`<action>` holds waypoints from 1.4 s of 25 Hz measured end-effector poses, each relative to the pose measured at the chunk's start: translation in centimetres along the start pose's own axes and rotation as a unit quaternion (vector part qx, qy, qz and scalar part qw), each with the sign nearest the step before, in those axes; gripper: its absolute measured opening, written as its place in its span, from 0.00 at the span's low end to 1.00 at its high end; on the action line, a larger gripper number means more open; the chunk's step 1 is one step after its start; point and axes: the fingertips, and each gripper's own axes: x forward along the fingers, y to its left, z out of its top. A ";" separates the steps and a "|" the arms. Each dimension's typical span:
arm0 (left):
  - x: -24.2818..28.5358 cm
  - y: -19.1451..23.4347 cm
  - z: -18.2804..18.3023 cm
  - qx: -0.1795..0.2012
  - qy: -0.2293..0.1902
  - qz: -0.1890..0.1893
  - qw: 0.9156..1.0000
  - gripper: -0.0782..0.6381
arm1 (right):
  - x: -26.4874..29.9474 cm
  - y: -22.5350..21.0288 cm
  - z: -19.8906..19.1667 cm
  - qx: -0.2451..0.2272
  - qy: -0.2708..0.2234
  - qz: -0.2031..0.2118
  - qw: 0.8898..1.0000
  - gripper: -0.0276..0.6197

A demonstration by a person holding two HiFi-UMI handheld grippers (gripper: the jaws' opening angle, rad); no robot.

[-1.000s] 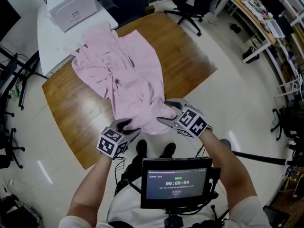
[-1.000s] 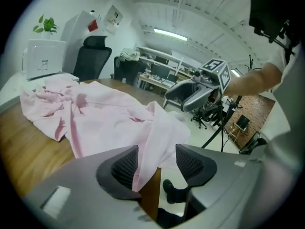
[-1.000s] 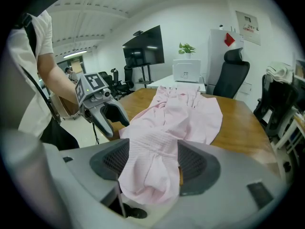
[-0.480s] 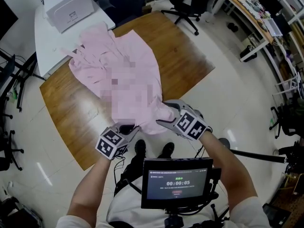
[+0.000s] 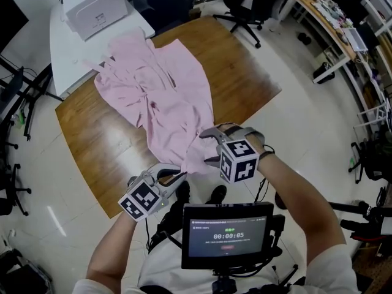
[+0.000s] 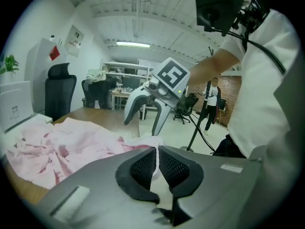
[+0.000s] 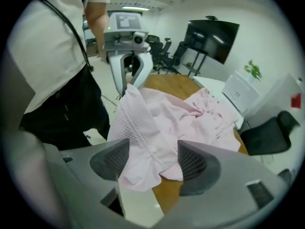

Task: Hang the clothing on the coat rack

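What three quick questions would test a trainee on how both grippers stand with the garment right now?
1. True or false: the left gripper is shut on an edge of the pink garment.
2. Pick one. The right gripper has its jaws: A) closed with nothing between them; B) apart with pink cloth between them; C) closed on a hanger.
3. Fill the gap: most of the garment lies spread on the ___ table.

Key: 1 true; 2 B; 3 wooden.
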 end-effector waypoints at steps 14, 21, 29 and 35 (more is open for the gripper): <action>-1.6 -1.7 1.2 0.094 0.014 -0.020 0.995 0.13 | 3.7 1.1 2.0 -0.195 0.102 0.162 0.962 0.56; -2.1 -0.7 2.0 0.080 -0.004 -0.014 0.997 0.13 | 3.4 3.0 2.0 -0.121 0.084 0.201 0.968 0.30; -3.1 2.9 3.1 0.056 -0.021 0.015 0.998 0.13 | -2.4 -0.1 1.1 0.069 -0.028 0.074 0.994 0.06; -1.6 4.1 4.2 0.050 -0.032 0.012 0.998 0.13 | -8.3 -2.5 2.9 0.167 -0.125 -0.032 0.978 0.06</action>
